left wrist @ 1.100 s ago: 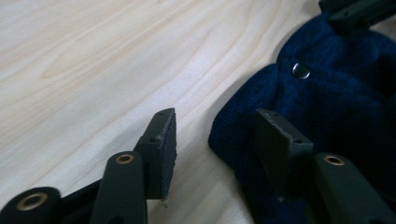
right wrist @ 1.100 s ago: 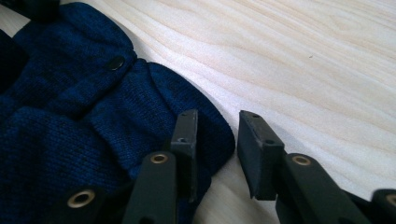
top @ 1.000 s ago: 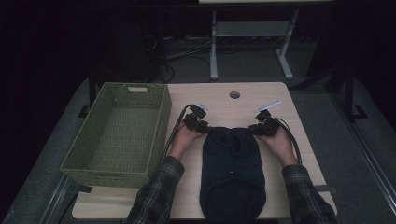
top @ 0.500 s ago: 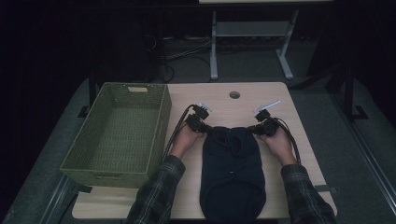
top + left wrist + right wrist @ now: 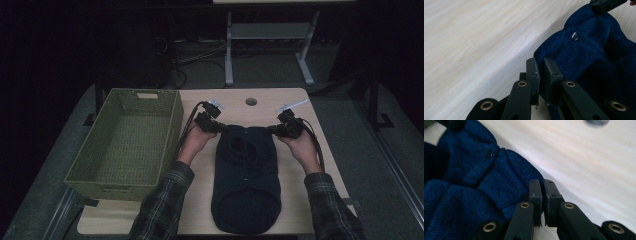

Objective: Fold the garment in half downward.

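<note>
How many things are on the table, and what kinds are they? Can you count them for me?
Green woven basket: 1
Dark blue knitted garment: 1
Handheld grippers, left gripper and right gripper, each pinching a top corner of the garment: 2
Total: 4 things on the wooden table

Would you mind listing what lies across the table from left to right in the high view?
Green basket → left gripper → dark blue garment → right gripper.
</note>
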The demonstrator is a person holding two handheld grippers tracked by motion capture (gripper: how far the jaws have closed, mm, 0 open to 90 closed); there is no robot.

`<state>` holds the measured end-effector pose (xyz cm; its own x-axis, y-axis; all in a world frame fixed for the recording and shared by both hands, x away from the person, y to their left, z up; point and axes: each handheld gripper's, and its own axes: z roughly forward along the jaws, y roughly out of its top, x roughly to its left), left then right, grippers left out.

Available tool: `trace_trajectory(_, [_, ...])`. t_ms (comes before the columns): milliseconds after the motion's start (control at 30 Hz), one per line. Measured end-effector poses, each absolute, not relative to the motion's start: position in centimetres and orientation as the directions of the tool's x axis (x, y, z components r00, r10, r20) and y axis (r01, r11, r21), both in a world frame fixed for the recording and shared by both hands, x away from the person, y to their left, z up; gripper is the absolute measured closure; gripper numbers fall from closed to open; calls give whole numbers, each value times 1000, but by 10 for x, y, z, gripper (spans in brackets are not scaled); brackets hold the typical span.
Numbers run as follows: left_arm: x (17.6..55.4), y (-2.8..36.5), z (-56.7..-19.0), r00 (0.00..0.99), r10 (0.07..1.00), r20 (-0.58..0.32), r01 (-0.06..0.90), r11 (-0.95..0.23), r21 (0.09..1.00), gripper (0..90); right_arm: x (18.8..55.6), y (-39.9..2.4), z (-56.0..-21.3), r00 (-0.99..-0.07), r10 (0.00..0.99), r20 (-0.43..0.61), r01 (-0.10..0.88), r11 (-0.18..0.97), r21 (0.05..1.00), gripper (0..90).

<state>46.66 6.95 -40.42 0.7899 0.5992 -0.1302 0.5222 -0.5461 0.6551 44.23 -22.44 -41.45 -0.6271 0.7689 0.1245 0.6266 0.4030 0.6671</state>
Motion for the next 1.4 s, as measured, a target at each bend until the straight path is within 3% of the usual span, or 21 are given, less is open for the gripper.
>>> trace_trajectory(267, [468,75,-379,785,600,-151,511,-491,706,830,443,-226,-390,-632,768,101,600,404,691,860])
trace_trajectory(800, [461,71,-329,787,617,13,397,-523,754,831,442,-223,-332,-639,769,5,509,419,752,861])
trace_trajectory(1400, [425,73,-334,817,576,13,372,-545,751,831,406,-227,-351,-668,744,3,472,421,774,857])
